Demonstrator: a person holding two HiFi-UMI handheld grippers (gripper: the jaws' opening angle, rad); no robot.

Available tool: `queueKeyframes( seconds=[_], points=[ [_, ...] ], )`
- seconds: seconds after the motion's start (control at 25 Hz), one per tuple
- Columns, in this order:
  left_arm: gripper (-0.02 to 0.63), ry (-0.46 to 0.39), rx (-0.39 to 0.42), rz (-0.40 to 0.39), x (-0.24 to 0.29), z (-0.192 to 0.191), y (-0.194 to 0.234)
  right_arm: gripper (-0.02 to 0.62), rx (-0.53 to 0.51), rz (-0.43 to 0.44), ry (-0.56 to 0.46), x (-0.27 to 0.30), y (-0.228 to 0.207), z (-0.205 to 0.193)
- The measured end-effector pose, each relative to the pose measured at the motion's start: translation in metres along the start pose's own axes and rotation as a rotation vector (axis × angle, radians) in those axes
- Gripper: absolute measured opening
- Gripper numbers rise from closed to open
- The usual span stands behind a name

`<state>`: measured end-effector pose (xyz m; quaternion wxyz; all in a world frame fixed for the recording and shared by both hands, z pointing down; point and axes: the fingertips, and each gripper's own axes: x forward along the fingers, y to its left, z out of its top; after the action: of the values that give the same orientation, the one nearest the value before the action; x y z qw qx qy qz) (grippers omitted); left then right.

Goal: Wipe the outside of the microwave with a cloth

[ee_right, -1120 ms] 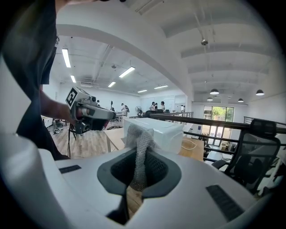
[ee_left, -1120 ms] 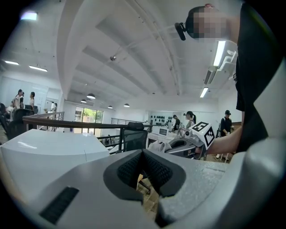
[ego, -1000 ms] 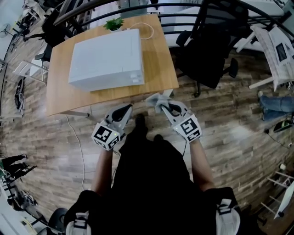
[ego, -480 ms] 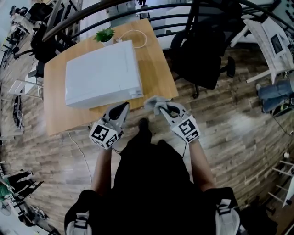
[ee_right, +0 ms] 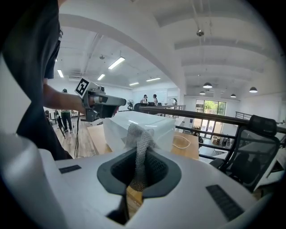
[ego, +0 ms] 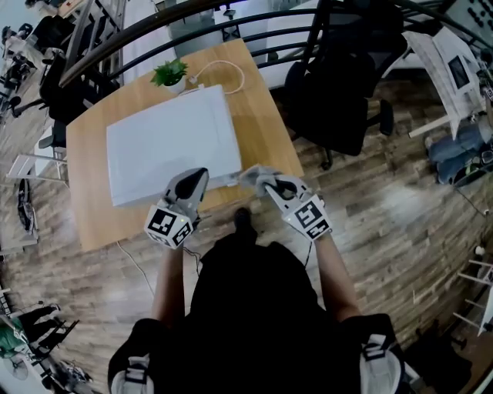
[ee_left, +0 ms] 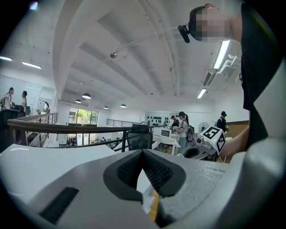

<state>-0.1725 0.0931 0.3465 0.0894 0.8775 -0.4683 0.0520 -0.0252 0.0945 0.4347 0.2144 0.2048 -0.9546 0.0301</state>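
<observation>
1. On the left of the head view, a wooden table (ego: 86,192) stands on plank flooring. A small potted plant (ego: 169,75) sits at its far edge, in the upper left of the frame, with a white cable (ego: 221,68) looped just to its right.
2. A white microwave (ego: 166,142) lies on the table, filling most of the tabletop. Its near edge faces the person.
3. The left gripper (ego: 197,175) is held low in front of the body on a bare, bent forearm. It points forward and slightly right, and its tip overlaps the microwave's near edge. In the left gripper view its jaws are together at the tips (ee_left: 143,154) with nothing between them.
4. The right gripper (ego: 266,183) is level with the left one, just right of centre, angled forward and left on the other bent forearm. Its jaws are clamped on a grey mesh cloth (ego: 255,174). In the right gripper view the cloth (ee_right: 138,136) rises out of the jaws (ee_right: 139,172) in a bunched strip. The microwave (ee_right: 163,127) sits just behind it. Whether the cloth touches the microwave is unclear.
5. In the upper right, a black office chair (ego: 339,100) stands beside the table, in front of a dark curved railing (ego: 254,17).
</observation>
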Motion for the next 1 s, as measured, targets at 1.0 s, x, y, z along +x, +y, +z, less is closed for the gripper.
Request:
queueKeyframes(
  seconds=[1.0],
  points=[
    [0.003, 0.086, 0.010, -0.107, 0.040, -0.006, 0.104, 0.018, -0.028, -0.009, 0.067, 0.101, -0.021, -0.001]
  ],
)
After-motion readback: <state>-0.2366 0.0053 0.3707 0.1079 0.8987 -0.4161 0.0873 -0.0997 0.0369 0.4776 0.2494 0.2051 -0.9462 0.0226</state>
